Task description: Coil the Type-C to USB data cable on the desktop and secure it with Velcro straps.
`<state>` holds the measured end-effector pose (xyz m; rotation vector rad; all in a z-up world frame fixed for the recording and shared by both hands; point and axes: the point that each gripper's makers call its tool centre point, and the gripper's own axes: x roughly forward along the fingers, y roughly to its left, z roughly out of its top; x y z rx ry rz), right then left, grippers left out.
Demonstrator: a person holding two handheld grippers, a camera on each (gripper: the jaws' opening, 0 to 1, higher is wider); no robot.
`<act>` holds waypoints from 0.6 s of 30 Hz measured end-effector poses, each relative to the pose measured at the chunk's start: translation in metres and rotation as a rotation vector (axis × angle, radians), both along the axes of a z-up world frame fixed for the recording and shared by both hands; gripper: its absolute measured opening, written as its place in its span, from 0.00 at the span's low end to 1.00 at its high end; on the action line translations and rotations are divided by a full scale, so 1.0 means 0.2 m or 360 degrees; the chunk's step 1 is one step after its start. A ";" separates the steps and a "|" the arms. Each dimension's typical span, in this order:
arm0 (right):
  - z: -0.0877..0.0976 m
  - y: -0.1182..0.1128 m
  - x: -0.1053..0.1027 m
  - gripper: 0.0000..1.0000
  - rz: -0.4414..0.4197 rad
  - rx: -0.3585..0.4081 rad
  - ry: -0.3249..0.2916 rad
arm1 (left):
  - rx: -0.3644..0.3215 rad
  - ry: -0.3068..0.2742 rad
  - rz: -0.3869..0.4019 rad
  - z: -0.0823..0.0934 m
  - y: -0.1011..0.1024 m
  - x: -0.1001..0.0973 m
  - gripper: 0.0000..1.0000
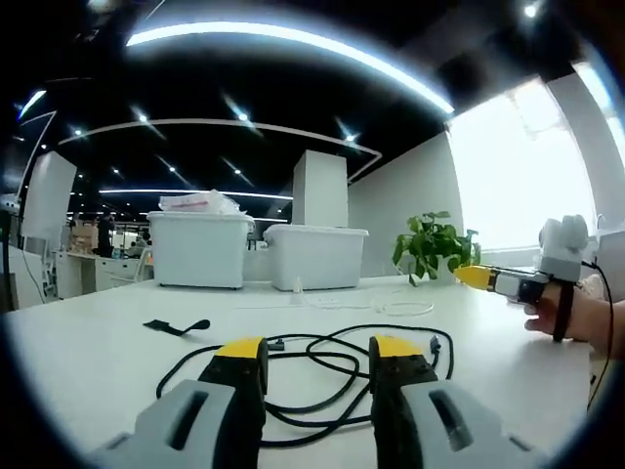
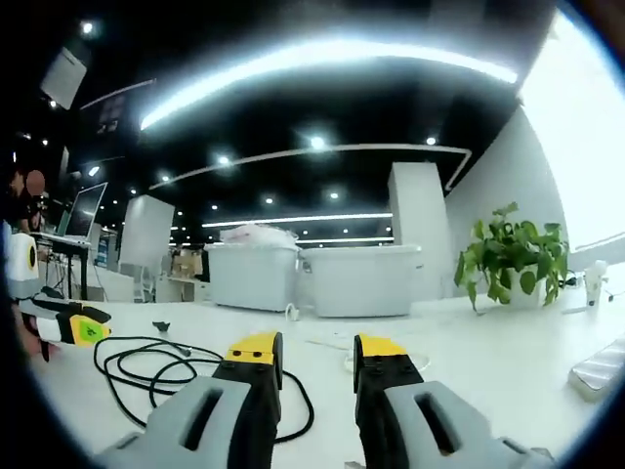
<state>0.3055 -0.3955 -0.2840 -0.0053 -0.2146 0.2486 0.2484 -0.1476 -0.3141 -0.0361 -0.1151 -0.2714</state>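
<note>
Cable (image 1: 322,376) loose on the counter (image 1: 98,352).
Both grippers, left (image 1: 317,354) and right (image 2: 317,354), hover with jaws apart; strap (image 1: 174,326) lies beside.

Black data cable (image 1: 322,366) sprawled loose on the white desktop (image 1: 88,362), uncoiled, in several overlapping loops, 2 connector ends resting apart near the loops' far edge. Black Velcro strap (image 1: 176,326) lying flat and separate, off to one side of the cable, not touching it, unfastened.
</note>
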 end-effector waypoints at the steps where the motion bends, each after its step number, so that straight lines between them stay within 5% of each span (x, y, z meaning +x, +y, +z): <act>1: 0.00 0.01 0.00 0.29 0.0013 -0.0003 -0.0001 | -0.0002 0.0001 0.0004 0.00 0.00 0.00 0.43; 9: -0.02 0.17 -0.02 0.35 0.0284 0.0038 0.0063 | 0.0069 0.0033 -0.0011 -0.03 -0.01 -0.01 0.46; 18: -0.16 0.49 0.07 0.48 0.0912 -0.0277 0.0465 | 0.0064 0.0113 -0.0085 -0.01 0.16 0.12 0.53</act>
